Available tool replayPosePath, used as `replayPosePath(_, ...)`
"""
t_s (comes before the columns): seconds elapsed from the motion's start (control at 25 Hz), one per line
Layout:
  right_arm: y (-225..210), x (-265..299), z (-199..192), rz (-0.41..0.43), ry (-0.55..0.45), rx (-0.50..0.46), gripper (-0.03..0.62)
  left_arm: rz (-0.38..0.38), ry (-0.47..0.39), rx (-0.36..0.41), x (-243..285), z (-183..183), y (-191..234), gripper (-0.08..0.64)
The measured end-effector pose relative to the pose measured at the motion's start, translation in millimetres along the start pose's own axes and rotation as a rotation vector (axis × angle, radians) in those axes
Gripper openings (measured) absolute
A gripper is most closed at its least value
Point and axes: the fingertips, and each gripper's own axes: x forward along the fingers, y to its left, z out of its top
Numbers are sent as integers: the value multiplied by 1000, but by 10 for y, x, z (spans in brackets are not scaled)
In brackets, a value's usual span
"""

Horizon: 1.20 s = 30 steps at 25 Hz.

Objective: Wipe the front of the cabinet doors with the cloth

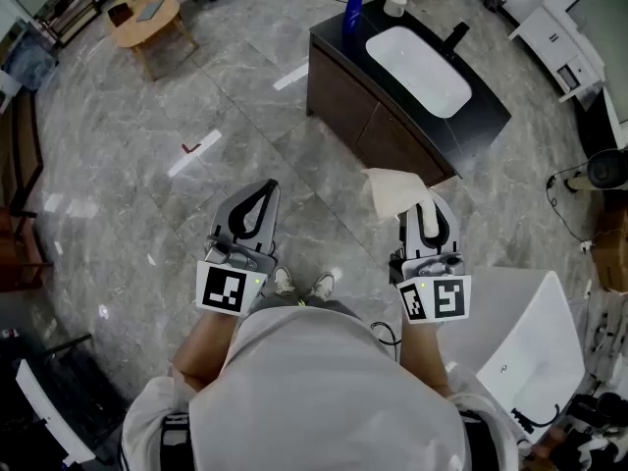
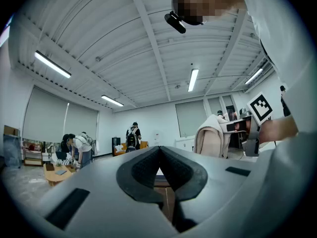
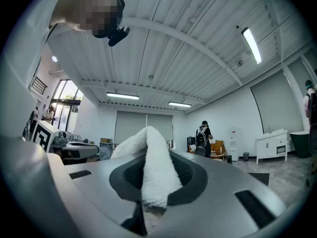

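Observation:
A dark vanity cabinet (image 1: 368, 111) with brown doors and a white basin stands ahead of me on the floor. My right gripper (image 1: 424, 207) is shut on a white cloth (image 1: 395, 191), held at waist height and well short of the doors. The cloth (image 3: 151, 165) rises between the right jaws, folded over them. My left gripper (image 1: 257, 200) is shut on nothing, its dark pads (image 2: 143, 170) meeting at the tip. The right gripper with the cloth (image 2: 214, 135) also appears to the right in the left gripper view.
A blue bottle (image 1: 351, 14) and a white cup (image 1: 394, 5) stand on the cabinet's black top. A wooden coffee table (image 1: 147, 20) is far left. A white panel (image 1: 520, 346) lies at my right. People stand in the far room (image 3: 204, 140). Grey marble floor (image 1: 147, 194) spreads around.

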Motion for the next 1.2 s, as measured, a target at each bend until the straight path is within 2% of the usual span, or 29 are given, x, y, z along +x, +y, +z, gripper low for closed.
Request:
replayPosePath(0.4,275,73,-88,-4,6,27,71,4,-20,-2,-191,-24,303,17)
replayPosePath(0.72,627,147,-144,-40,35,-24,71,-19,-18,-35,-360,-206,652,17)
replayPosePath(0.96,491,183,-167,-92,37,-33,71,-25,-24,-53,-312,-260,767,17)
replayPosePath(1.2,137,576,-299,-118,20,-6,71,-25,-2,-42,61,-369,927,18)
